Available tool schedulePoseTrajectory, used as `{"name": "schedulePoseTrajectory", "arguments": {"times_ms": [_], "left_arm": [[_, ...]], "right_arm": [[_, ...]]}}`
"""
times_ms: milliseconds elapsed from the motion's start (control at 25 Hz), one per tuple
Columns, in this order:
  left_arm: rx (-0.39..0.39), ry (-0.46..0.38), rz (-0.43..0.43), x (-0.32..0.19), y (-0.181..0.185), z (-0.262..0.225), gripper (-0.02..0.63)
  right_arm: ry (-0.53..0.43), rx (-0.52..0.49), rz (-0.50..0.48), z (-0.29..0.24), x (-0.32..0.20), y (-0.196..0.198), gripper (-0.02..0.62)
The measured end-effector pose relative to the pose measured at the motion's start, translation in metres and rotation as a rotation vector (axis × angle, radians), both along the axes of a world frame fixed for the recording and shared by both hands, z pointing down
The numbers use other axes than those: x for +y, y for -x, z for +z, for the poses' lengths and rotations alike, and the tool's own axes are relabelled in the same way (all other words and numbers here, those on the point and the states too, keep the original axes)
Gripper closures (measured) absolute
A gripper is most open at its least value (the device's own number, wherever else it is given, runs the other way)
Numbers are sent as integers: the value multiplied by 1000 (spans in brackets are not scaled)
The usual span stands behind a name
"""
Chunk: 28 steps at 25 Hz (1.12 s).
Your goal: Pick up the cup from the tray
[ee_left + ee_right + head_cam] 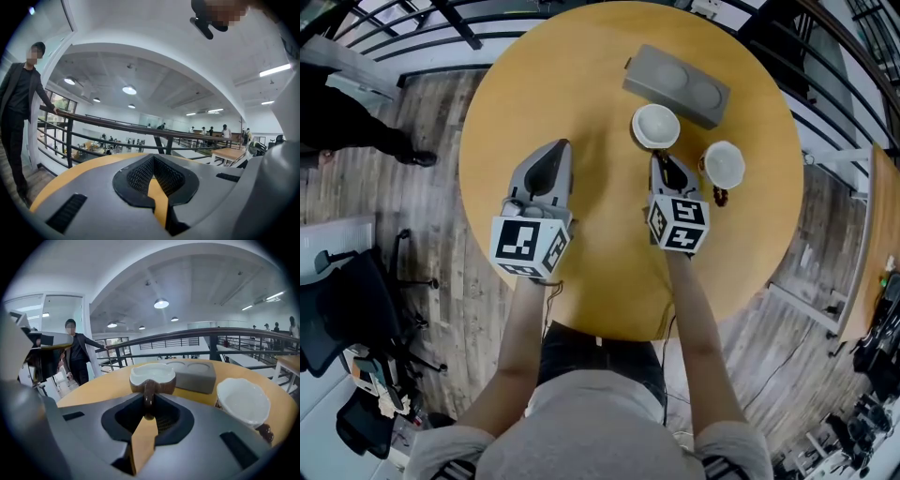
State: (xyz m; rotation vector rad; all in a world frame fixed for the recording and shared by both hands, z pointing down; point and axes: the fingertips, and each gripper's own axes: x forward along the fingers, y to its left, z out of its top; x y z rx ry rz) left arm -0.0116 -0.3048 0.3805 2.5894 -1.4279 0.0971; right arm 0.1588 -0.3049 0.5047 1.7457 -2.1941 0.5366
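A brown cup (656, 127) with a white inside sits just in front of the grey tray (677, 86) on the round wooden table (600, 281). My right gripper (664, 161) is shut on this cup's handle; in the right gripper view the handle (148, 397) runs down between the jaws, with the cup (152, 377) upright beyond them. Whether the cup rests on the table or hangs just above it I cannot tell. The tray (194, 376) shows two empty round recesses. My left gripper (555, 150) hovers over the table's left half, shut and empty (152, 157).
A second white-lined cup (724, 164) stands to the right of the held one, close to the gripper (243, 401). A railing rings the table's far side. A person in dark clothes (21, 108) stands by the railing at the left.
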Motion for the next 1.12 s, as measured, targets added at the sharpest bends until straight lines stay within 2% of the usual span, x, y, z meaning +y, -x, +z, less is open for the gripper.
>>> {"name": "schedulePoseTrajectory", "arguments": {"times_ms": [400,880,1120], "left_arm": [[-4,0,-8,0,7,0,600],[-6,13,2,1,5,4,600],[-8,18,4,2,4,8,600]], "right_arm": [[78,35,-16,40,6,8,548],[62,64,-37,50,8,13,548],[67,21,-38,58,11,18,544]]}}
